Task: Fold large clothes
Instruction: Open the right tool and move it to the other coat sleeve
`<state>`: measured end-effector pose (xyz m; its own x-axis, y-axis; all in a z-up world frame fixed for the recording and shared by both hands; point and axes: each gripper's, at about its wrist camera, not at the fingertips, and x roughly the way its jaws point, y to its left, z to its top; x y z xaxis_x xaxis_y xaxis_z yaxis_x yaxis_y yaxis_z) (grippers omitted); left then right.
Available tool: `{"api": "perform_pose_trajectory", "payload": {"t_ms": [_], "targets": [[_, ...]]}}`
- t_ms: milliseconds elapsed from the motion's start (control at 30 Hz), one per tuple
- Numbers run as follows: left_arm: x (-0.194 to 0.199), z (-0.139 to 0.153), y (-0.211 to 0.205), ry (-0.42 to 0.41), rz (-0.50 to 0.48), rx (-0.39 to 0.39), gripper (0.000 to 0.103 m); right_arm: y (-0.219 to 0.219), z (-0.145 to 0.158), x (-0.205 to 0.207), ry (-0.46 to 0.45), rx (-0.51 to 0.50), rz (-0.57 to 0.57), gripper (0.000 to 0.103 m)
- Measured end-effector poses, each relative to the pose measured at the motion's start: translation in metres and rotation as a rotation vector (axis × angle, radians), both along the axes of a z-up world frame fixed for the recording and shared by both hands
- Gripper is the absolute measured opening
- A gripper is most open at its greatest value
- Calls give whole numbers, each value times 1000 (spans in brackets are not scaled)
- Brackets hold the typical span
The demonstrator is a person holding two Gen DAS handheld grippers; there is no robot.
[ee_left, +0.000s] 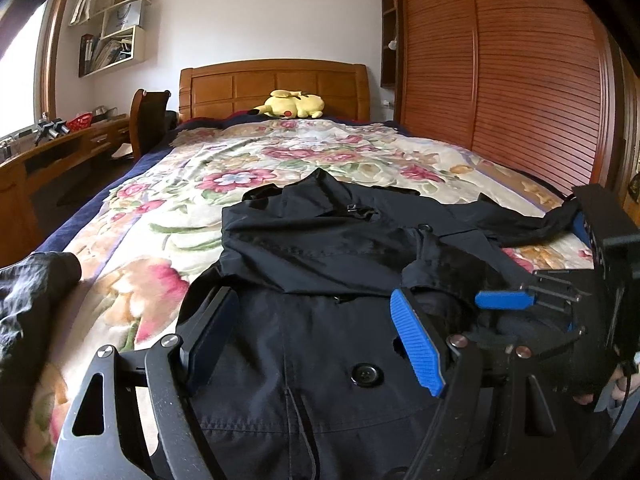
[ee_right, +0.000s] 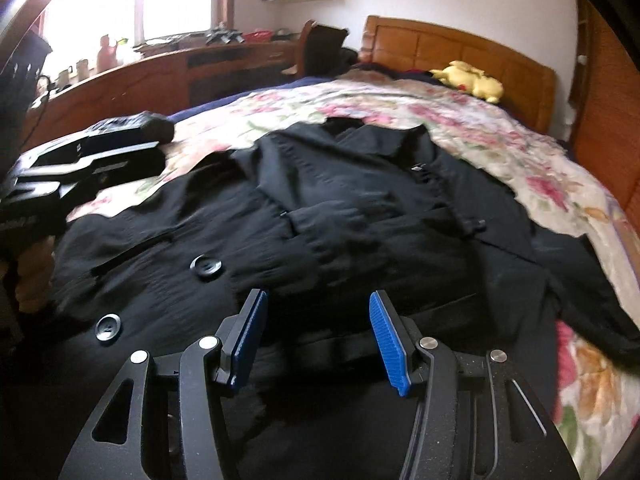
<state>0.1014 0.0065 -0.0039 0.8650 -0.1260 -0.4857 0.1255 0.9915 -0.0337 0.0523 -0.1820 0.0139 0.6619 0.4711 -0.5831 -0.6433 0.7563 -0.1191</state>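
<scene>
We are hovering both claws over the black coat point(ee_right: 340, 208) lying spread on the floral bedspread point(ee_left: 168, 208). Left claw point(ee_left: 320, 344) is gaping, released, above the buttons; right claw point(ee_right: 316, 340) is also released, cloth just beneath it.

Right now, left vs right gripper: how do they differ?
The left gripper stands wider open than the right gripper. The left's near finger shows dark from behind; the right shows both blue pads. Shared: both are open, pinch nothing, and hang over the black coat on the bed.
</scene>
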Motion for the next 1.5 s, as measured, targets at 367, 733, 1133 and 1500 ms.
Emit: {"api": "perform_pose_trajectory", "payload": {"t_ms": [367, 733, 1133, 1500], "targets": [[0, -1, 0, 2, 4, -1, 79, 16, -15, 11, 91, -83, 61, 53], [-2, -2, 7, -7, 4, -21, 79, -16, 17, -6, -66, 32, -106, 11], [-8, 5, 5, -13, -34, -38, 79, -114, 56, -20, -122, 104, -472, 11], [-16, 12, 1, -13, -69, -55, 79, -130, 68, -34, -80, 53, -593, 49]]}}
